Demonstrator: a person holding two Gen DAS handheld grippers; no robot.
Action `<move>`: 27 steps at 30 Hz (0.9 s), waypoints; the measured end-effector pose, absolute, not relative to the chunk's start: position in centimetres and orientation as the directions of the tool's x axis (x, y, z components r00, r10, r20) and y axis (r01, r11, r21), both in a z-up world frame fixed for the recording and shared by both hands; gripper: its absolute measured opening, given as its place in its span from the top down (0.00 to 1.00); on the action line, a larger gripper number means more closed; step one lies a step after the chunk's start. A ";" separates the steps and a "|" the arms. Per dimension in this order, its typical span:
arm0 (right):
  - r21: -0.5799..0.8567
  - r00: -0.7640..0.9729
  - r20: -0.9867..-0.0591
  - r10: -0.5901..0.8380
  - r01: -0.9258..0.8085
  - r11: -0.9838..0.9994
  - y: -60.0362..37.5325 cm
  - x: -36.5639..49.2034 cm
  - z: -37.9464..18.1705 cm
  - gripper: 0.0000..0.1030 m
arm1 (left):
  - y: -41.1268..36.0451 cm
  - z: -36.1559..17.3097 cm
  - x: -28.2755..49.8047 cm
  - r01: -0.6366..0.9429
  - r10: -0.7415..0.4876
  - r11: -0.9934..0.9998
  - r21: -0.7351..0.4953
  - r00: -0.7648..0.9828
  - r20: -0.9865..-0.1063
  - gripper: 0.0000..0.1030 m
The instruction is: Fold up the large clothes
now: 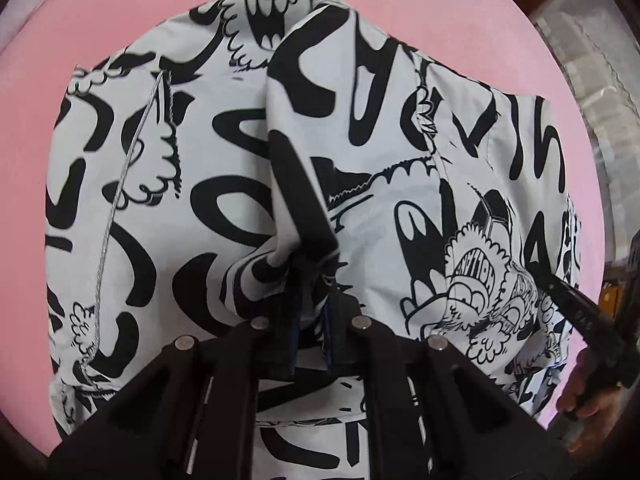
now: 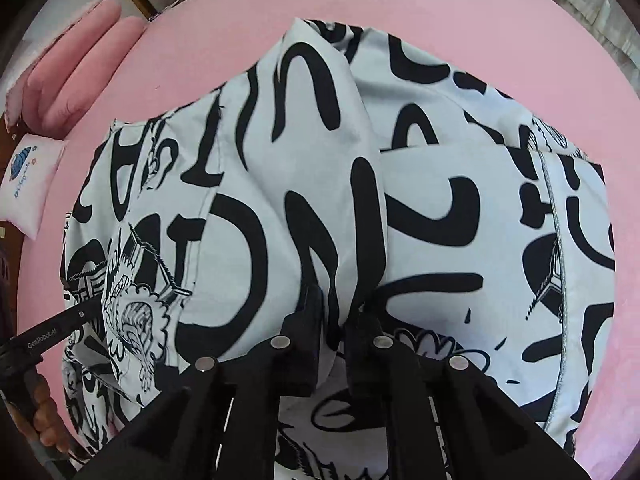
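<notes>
Two tongs pinching white black-graffiti-print cotton garment (image 1: pixel 224 168), spread on pink bed sheet (image 1: pixel 120 20). Left tongs (image 1: pixel 312 280) clamp bunched fold; right tongs (image 2: pixel 334 308) nip ridge at 6 o'clock. Advice: lift both evenly, keep edge taut, carry toward 12 o'clock, align hems.

My left gripper (image 1: pixel 316 276) points down at the garment (image 1: pixel 224 168), which lies spread on the bed (image 1: pixel 100 20); a bunched fold of it sits between the fingers. A cord (image 1: pixel 120 184) runs across the cloth to the left of that fold. My right gripper (image 2: pixel 336 312) is beside the left one, down on the same garment with a ridge of cloth between its fingers. Pillows (image 2: pixel 72 60) lie at the bed's far left edge, well apart from the garment.
</notes>
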State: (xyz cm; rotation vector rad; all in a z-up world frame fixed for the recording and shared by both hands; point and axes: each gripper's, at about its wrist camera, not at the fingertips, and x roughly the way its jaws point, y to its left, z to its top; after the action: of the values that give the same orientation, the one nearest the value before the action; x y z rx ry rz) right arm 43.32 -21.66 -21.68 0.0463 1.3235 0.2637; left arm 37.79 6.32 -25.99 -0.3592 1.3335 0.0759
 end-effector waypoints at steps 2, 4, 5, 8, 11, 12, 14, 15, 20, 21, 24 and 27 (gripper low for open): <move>0.180 0.253 -0.943 0.215 -0.153 0.972 -22.6 43.0 -20.6 0.87 | 6.3 -24.9 37.7 -0.245 -0.127 0.950 -0.195 0.269 -0.955 0.93; 0.134 0.326 -0.928 0.179 -0.157 0.978 -23.1 42.5 -18.6 0.82 | 6.5 -23.0 37.2 -0.225 -0.065 0.965 -0.137 0.300 -0.952 0.93; 0.108 0.371 -0.914 0.166 -0.171 0.979 -23.0 42.4 -17.1 0.79 | 6.5 -21.9 37.1 -0.206 -0.028 0.974 -0.099 0.319 -0.947 0.92; 0.062 0.488 -0.854 0.180 -0.247 0.967 -22.8 41.8 -13.6 0.66 | 6.2 -19.0 36.7 -0.166 0.056 0.986 -0.007 0.367 -0.929 0.91; 0.085 0.533 -0.800 0.275 -0.353 0.932 -21.8 41.6 -11.5 0.65 | 5.8 -15.6 37.5 -0.162 0.062 0.987 -0.011 0.440 -0.896 0.91; 0.095 0.527 -0.795 0.300 -0.380 0.920 -21.3 42.1 -11.3 0.65 | 5.6 -14.7 38.1 -0.153 0.032 0.987 -0.042 0.454 -0.890 0.91; 0.138 0.508 -0.781 0.365 -0.429 0.893 -19.7 43.2 -11.3 0.65 | 5.0 -13.1 39.6 -0.138 -0.034 0.984 -0.113 0.477 -0.878 0.91; 0.162 0.500 -0.773 0.390 -0.439 0.884 -19.0 43.7 -11.4 0.66 | 4.7 -12.6 40.0 -0.130 -0.071 0.980 -0.152 0.483 -0.873 0.91; 0.170 0.480 -0.770 0.420 -0.480 0.861 -12.7 46.6 -13.3 0.91 | 2.4 -14.9 44.8 -0.116 -0.192 0.957 -0.266 0.433 -0.881 1.00; 0.179 0.478 -0.767 0.429 -0.483 0.857 -11.5 47.6 -14.6 0.99 | 2.2 -15.8 45.9 -0.126 -0.172 0.961 -0.246 0.422 -0.890 1.00; 0.218 0.469 -0.761 0.448 -0.466 0.858 -9.6 49.2 -17.4 0.99 | 2.3 -19.2 48.7 -0.155 -0.155 0.960 -0.232 0.392 -0.907 1.00; 0.259 0.453 -0.764 0.460 -0.438 0.861 -8.7 51.5 -20.5 0.99 | 2.7 -22.5 50.8 -0.155 -0.138 0.965 -0.210 0.381 -0.914 1.00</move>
State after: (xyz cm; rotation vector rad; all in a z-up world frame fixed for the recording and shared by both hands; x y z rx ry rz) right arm 51.45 -8.66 -20.50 0.0260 0.9507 0.5539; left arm 50.84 2.66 -22.55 -0.2804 1.1849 0.0111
